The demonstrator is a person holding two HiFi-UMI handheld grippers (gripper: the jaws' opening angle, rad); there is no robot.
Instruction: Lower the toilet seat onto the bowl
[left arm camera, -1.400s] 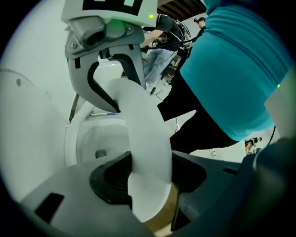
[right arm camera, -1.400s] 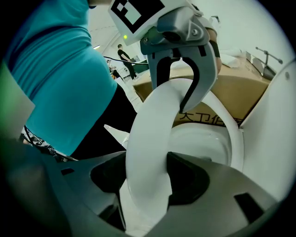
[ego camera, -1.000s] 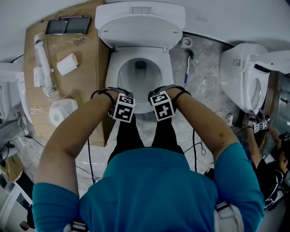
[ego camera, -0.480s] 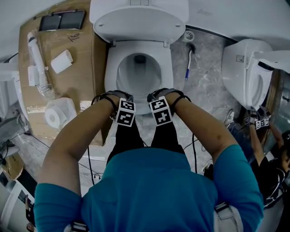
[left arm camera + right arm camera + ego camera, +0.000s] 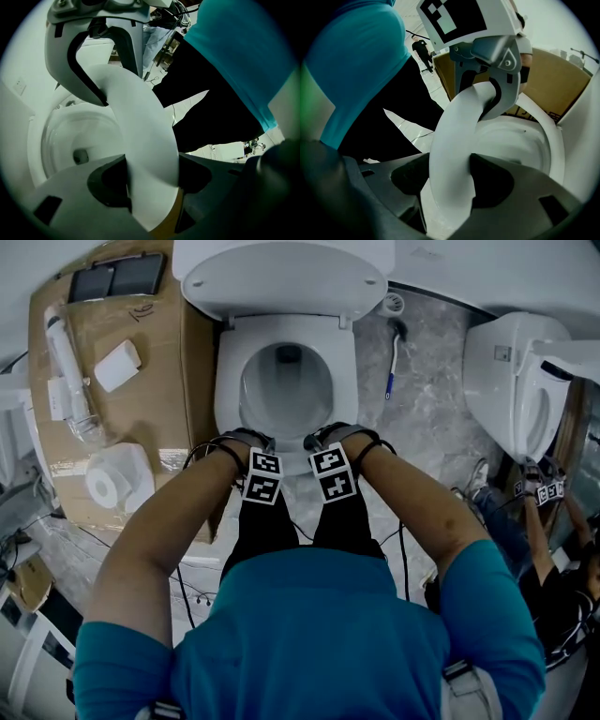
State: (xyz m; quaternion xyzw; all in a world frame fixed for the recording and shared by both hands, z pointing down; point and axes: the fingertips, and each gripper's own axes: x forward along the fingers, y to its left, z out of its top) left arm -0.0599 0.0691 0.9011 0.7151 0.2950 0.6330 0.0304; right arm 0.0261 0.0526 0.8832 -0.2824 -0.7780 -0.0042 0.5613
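The white toilet seat [image 5: 228, 381] lies low over the bowl [image 5: 286, 395], with the lid [image 5: 281, 277] standing up behind it. My left gripper [image 5: 251, 439] and right gripper [image 5: 328, 435] sit side by side at the seat's front edge. In the left gripper view the seat [image 5: 140, 122] runs between the left gripper's [image 5: 152, 183] dark pads, which press on it. In the right gripper view the seat [image 5: 454, 136] is clamped the same way in the right gripper [image 5: 447, 180]. Whether the seat rests on the rim is hidden.
A cardboard sheet [image 5: 178, 399] on the left holds a toilet paper roll [image 5: 108, 479], a white block [image 5: 117, 367], a tube [image 5: 70, 371] and dark tablets [image 5: 117, 277]. A blue-handled brush [image 5: 391, 362] stands right of the bowl. A second toilet [image 5: 520, 381] and another person [image 5: 544, 521] are at the right.
The head view has shifted, so the toilet sits higher in the picture. Both grippers stay on the seat's front edge and have drawn slightly closer to my body.
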